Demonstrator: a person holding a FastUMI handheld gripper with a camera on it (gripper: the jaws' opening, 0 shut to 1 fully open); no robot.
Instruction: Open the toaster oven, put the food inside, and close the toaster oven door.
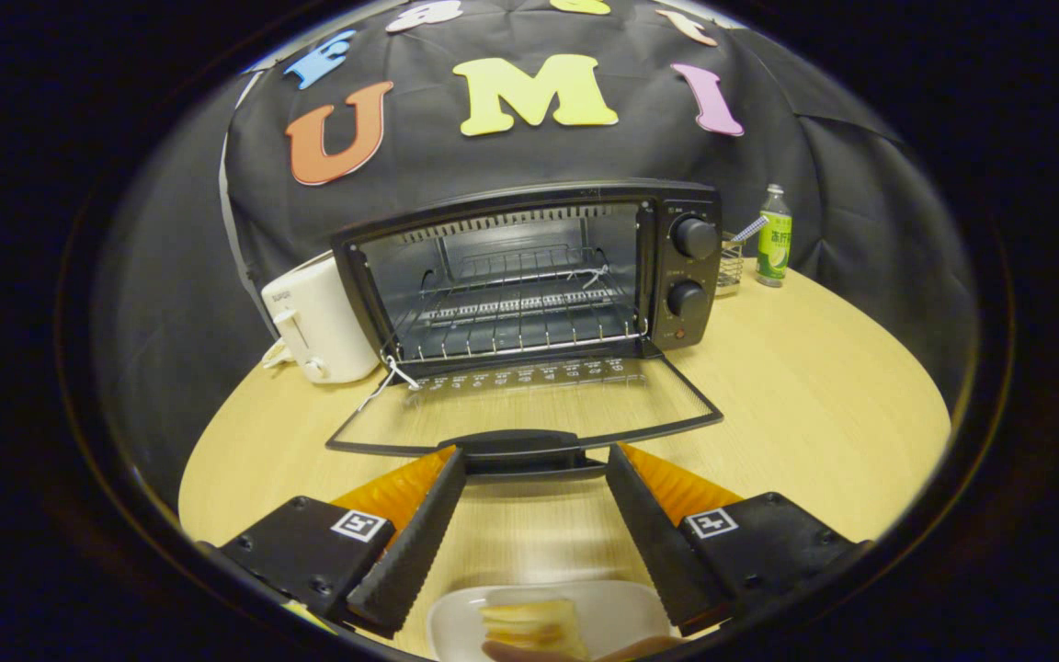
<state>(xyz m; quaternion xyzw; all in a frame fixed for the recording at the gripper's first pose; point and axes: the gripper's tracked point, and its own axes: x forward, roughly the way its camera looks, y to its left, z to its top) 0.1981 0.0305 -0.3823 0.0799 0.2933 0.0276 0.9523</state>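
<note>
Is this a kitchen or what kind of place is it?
Probably a pretend kitchen set up in a test booth: an open toaster oven and a white toaster sit on a wooden table, black cloth behind. The open gripper hovers over a plate of food.

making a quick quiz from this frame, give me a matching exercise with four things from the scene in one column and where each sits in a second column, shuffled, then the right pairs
Things
1. toaster oven door
2. white toaster
3. green bottle
4. plate with food

Places
A. on the table past the oven's knob side
B. folded down flat, its handle just ahead of the fingertips
C. near the base of the open gripper, between its fingers
D. beside the oven, on the side away from the knobs

Pairs: 1-B, 2-D, 3-A, 4-C
</note>
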